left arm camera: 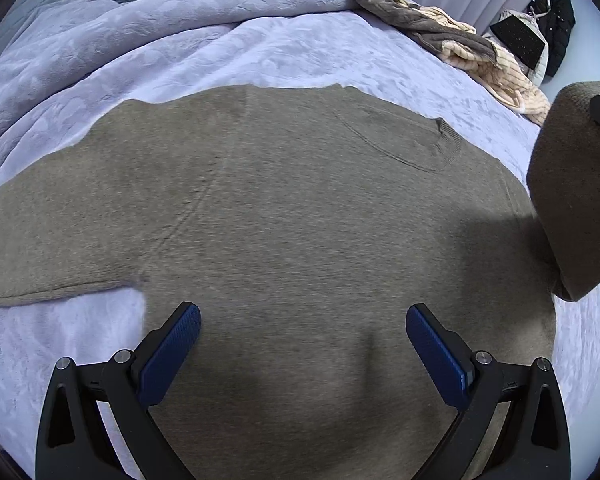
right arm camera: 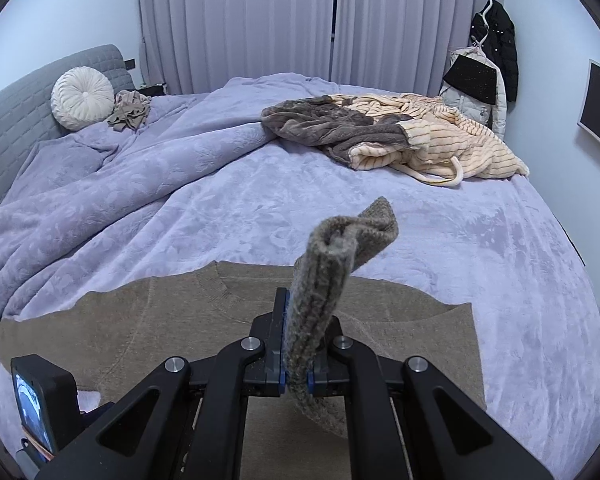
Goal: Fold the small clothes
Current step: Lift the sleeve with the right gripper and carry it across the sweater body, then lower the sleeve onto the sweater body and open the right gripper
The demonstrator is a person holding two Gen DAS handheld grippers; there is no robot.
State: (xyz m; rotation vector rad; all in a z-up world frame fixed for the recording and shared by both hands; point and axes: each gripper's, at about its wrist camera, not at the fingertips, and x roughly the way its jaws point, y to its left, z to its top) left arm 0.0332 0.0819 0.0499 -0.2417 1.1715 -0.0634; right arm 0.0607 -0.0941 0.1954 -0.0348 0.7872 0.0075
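Observation:
A grey-brown knit sweater (left arm camera: pixel 284 208) lies flat on the lilac bed, neck toward the far right. My left gripper (left arm camera: pixel 303 320) is open and empty, hovering over the sweater's lower body. One sleeve (left arm camera: pixel 28 264) lies stretched out to the left. My right gripper (right arm camera: pixel 298 344) is shut on the other sleeve (right arm camera: pixel 332 264) and holds its cuff lifted above the sweater body (right arm camera: pixel 172 320). That lifted sleeve also shows in the left wrist view (left arm camera: pixel 576 200) at the right edge.
A crumpled brown and cream striped garment (right arm camera: pixel 400 136) lies at the far right of the bed (right arm camera: pixel 500 264). A bunched lilac duvet (right arm camera: pixel 100 200) fills the left. A round white cushion (right arm camera: pixel 82 98) and a small beige garment (right arm camera: pixel 130 112) sit by the headboard. Coats (right arm camera: pixel 496 52) hang at the wall.

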